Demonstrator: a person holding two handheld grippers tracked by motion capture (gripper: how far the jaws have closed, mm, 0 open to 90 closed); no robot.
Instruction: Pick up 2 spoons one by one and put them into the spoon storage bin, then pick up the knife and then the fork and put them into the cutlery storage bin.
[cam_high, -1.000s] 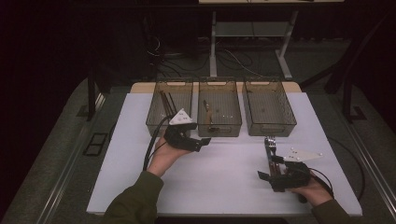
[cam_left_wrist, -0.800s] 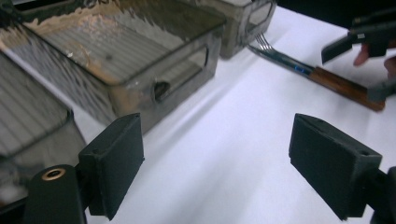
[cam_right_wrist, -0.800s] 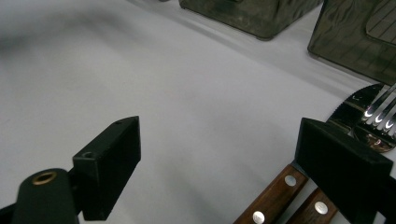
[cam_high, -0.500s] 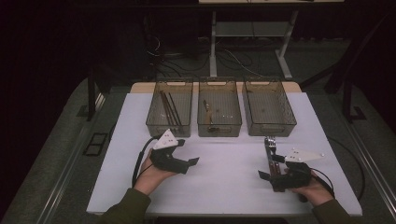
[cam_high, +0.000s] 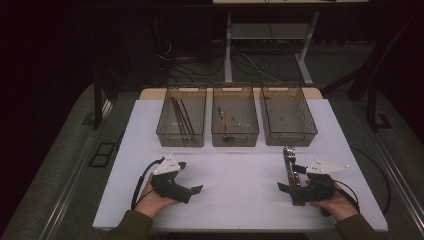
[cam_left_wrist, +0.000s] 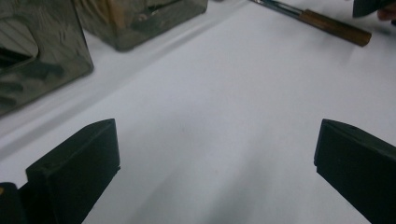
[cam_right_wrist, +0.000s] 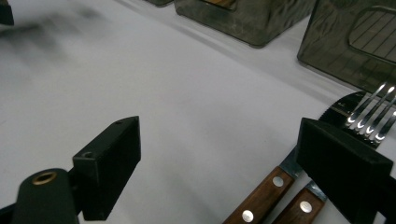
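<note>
- Left gripper view: my left gripper (cam_left_wrist: 217, 158) sits low over bare white table (cam_left_wrist: 224, 93). Its jaws have just been opening and now stand wide with nothing between them. I read it as parked, released and waiting.
- Right gripper view: my right gripper (cam_right_wrist: 219, 158) is also spread wide and grips nothing. I read it as lined up for a pick.
- A fork (cam_right_wrist: 373, 114) and a knife (cam_right_wrist: 336, 112) lie flat side by side on the table, wooden handles toward me. Tines and blade point away at the bins.
- Relative to the tool, both handles run just beside the far-right jaw in this view, partly hidden behind it. Neither is centred in the gap, so the gripper probably needs a sideways shift before closing.
- High view: the pair (cam_high: 289, 160) lies in front of the right gripper (cam_high: 290, 180), touching or nearly so, I cannot tell which. The left gripper (cam_high: 192, 189) is well apart, across the table.
- Farther back, three clear bins stand in a row. The left bin (cam_high: 165, 132) holds dark sticks (cam_high: 180, 117) and the middle bin (cam_high: 235, 140) holds a wooden-handled piece (cam_high: 222, 122). The right bin (cam_high: 290, 137) looks unfilled.
- Looks like sorting by type, and the right bin stands straight beyond the pair.
</note>
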